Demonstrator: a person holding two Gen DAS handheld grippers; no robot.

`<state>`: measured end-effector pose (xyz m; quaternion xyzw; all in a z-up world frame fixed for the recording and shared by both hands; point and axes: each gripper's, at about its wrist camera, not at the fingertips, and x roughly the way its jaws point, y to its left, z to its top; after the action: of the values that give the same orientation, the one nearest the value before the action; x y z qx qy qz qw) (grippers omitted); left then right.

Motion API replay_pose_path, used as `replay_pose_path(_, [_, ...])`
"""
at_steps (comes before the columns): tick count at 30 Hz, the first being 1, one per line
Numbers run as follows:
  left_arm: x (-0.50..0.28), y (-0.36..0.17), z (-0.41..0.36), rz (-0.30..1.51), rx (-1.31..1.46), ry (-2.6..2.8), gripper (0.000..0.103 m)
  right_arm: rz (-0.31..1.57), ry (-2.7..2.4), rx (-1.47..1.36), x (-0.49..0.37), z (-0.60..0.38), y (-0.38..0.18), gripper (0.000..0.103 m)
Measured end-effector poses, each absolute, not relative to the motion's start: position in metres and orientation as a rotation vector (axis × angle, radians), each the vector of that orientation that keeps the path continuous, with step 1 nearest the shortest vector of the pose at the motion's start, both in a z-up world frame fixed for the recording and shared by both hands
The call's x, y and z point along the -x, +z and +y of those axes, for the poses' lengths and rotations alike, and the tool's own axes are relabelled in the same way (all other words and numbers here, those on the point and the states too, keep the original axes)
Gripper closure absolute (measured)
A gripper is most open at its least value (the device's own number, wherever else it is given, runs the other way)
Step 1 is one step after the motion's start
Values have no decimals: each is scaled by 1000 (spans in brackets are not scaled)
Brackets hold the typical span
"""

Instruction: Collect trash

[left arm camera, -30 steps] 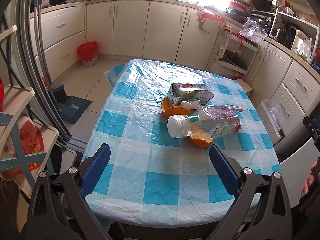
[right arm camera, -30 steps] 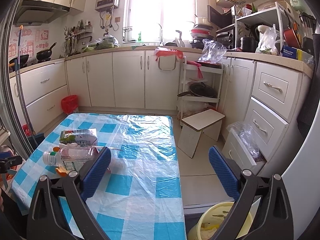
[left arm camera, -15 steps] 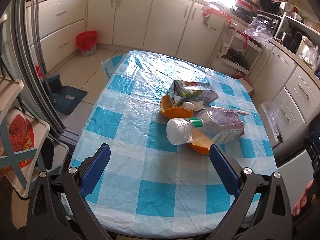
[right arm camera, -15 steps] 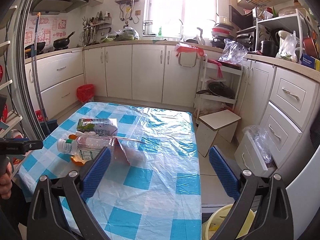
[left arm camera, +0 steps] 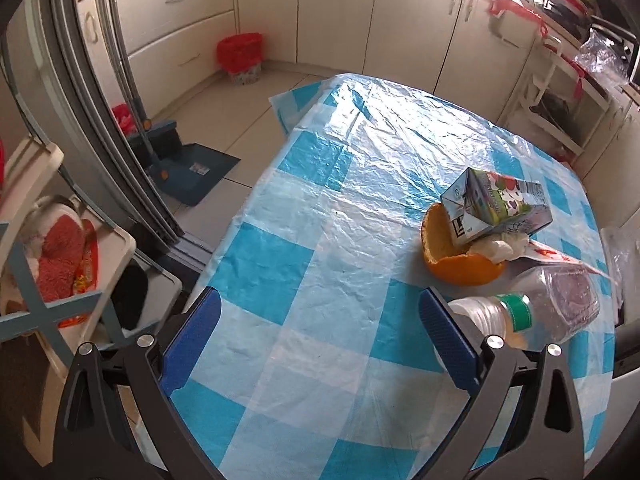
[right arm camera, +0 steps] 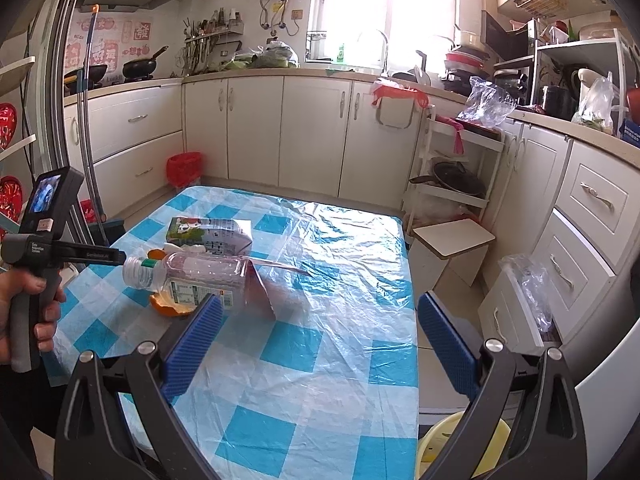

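Several trash items cluster on the checked tablecloth (left arm camera: 320,248): a clear plastic bottle (left arm camera: 552,304) lying on its side, green neck ring showing, label print too small to read; an orange peel cup (left arm camera: 460,260) touching a printed drink carton (left arm camera: 500,204) with a crumpled tissue (left arm camera: 500,246) between them. Left gripper (left arm camera: 320,344) spread wide, holding nothing, its right finger just beside the bottle cap. Right gripper (right arm camera: 320,344) likewise spread and empty above the table. A yellow bin (right arm camera: 460,440) stands below the table edge.
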<state>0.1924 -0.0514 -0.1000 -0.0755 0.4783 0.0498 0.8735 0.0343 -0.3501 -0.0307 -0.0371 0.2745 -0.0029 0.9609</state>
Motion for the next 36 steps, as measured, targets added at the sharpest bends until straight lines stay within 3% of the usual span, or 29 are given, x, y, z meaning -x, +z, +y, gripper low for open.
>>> replay_pose_path(8, [-185,-111,-70,1100,307,-208,9,571,-17,89,-31,-356,-33,9])
replay_pose_path(19, [-115,-81,-167,1000,-27,-659,9,609,-18,-7,-37,-366,-35,8])
replay_pose_path(27, [-173,-88,-140,1023,205,-601,9,640,-19,-194,-40,-395,-39,8])
replay_pose_path(33, [-182,-102,-159,997,178,-632,9,675,-13,-327,-41,-417,-46,8])
replay_pose_path(35, [-179,-103,-162,998,165,-638,15,681,-15,-370,-41,-424,-47,8])
replay_pose_path(36, [-178,-103,-164,1006,150,-636,27,683,-17,-387,-41,-427,-48,8])
